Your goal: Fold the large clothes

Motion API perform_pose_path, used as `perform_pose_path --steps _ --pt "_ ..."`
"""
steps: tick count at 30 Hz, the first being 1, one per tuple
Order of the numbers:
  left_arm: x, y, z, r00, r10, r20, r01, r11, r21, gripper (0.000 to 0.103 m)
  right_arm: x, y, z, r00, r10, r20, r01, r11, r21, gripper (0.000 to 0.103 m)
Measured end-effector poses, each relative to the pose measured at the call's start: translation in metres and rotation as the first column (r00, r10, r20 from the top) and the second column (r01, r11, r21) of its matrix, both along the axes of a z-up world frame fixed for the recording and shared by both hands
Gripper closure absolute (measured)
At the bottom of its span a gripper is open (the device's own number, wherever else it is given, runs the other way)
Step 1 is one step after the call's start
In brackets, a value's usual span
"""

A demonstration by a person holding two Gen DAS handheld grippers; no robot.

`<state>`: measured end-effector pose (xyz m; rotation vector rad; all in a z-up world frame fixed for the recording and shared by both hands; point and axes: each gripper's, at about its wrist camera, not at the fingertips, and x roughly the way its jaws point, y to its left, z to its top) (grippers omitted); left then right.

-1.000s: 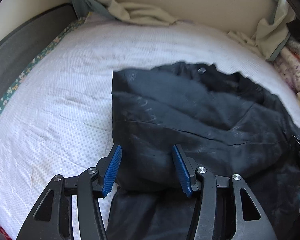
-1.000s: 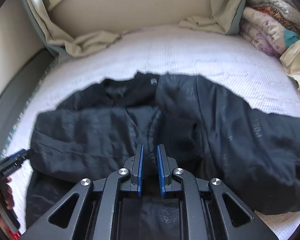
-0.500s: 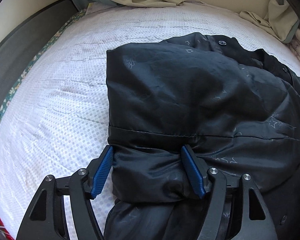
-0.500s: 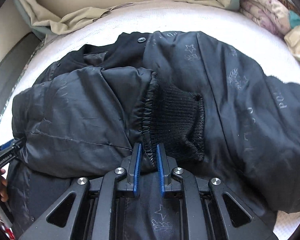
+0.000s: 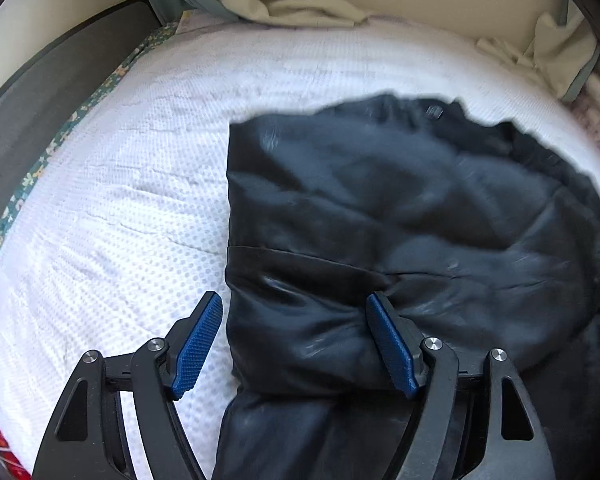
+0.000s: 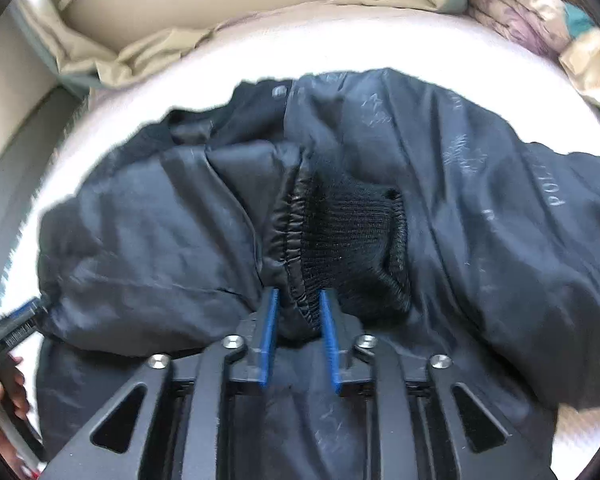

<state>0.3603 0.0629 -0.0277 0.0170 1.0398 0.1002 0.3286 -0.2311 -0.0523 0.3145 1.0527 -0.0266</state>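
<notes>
A black padded jacket (image 5: 400, 208) lies on the white mattress (image 5: 120, 208), its left sleeve folded across the body. My left gripper (image 5: 294, 300) straddles the sleeve's folded edge. Its jaws are opening: the left pad stands clear of the cloth and the right pad rests against it. In the right wrist view the jacket (image 6: 480, 200) fills the middle, with the sleeve's knitted cuff (image 6: 348, 236) on top. My right gripper (image 6: 298, 294) has the cuff's gathered edge between its pads. Those jaws are opening and the pinch has loosened. The left gripper (image 6: 20, 320) shows at the jacket's left edge.
A beige sheet (image 5: 300, 0) is bunched along the headboard at the back. Folded patterned blankets (image 6: 540, 12) are stacked at the back right. A dark bed frame (image 5: 40, 100) runs along the left side. A person's hand (image 6: 4, 392) holds the left gripper.
The left jaws have spread wider and the left pad has come off the sleeve. The right jaws, shut on the cuff edge before, have parted. The right gripper has sunk toward the jacket.
</notes>
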Motion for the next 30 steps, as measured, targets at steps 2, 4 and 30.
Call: perform_pose_path --steps 2,4,30 --pt "-0.008 0.005 0.018 0.999 0.003 0.049 -0.001 0.999 -0.049 0.013 -0.009 -0.006 0.026 0.997 -0.036 0.071 0.034 0.999 0.030 0.060" --pt "-0.018 0.007 0.035 0.994 0.012 0.113 -0.004 0.998 -0.069 0.007 -0.016 -0.009 0.048 0.990 -0.052 0.131 0.048 0.998 0.035 0.056" --pt "-0.149 -0.024 0.119 0.875 -0.054 0.482 0.123 0.986 -0.114 0.001 -0.196 -0.223 0.127 0.797 -0.547 0.258 0.524 0.837 0.156 0.023"
